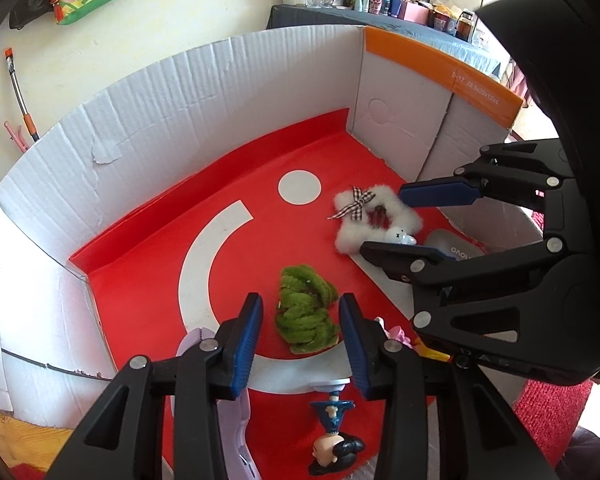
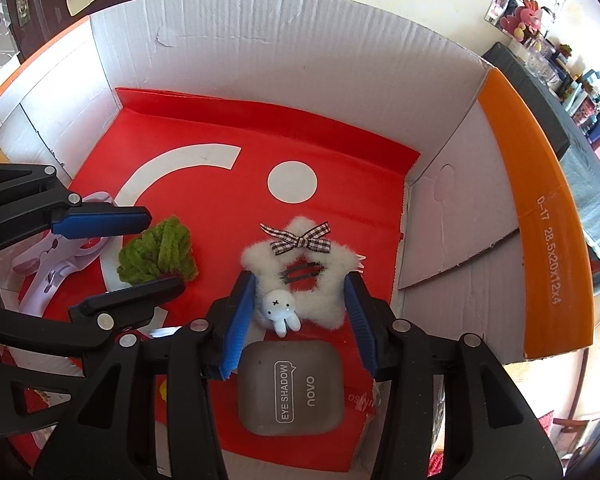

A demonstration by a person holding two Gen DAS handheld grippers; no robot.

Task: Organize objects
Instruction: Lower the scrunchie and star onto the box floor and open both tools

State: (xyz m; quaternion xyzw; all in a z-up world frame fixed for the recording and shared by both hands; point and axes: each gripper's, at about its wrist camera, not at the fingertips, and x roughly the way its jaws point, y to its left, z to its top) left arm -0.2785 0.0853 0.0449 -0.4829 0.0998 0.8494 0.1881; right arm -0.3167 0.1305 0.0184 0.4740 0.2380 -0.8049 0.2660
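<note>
Cardboard carton (image 1: 180, 92) with a red liner (image 1: 140, 248), holding all the loose pieces.

Left gripper (image 1: 300, 300): jaws partway apart, gripping nothing, poised over the green chenille bundle (image 1: 300, 276), which lies on the liner at the centre of the left wrist view. Right gripper (image 2: 300, 278): jaws likewise partway apart, straddling the white fluffy star clip (image 2: 332, 272). Cannot tell whether the pads brush its fur, but no squeeze visible.

Grey eye shadow case (image 2: 292, 388) flat on the liner at 6 o'clock of the star, under the right jaws. White bunny charm (image 2: 278, 308) on the star's rim toward 7 o'clock.

Probably the approach stage of a double pick, with nothing lifted yet. Next move, by judgement: sink each tool until the pads flank its item, then close gently, both items being soft and compressible.

Green bundle: long axis running roughly 11 to 5 o'clock in the left wrist view, nearly along the fingers, so the narrow width faces the pads. Star: no real long axis, top point toward 12 o'clock in the right wrist view, gingham bow just below it.
</note>
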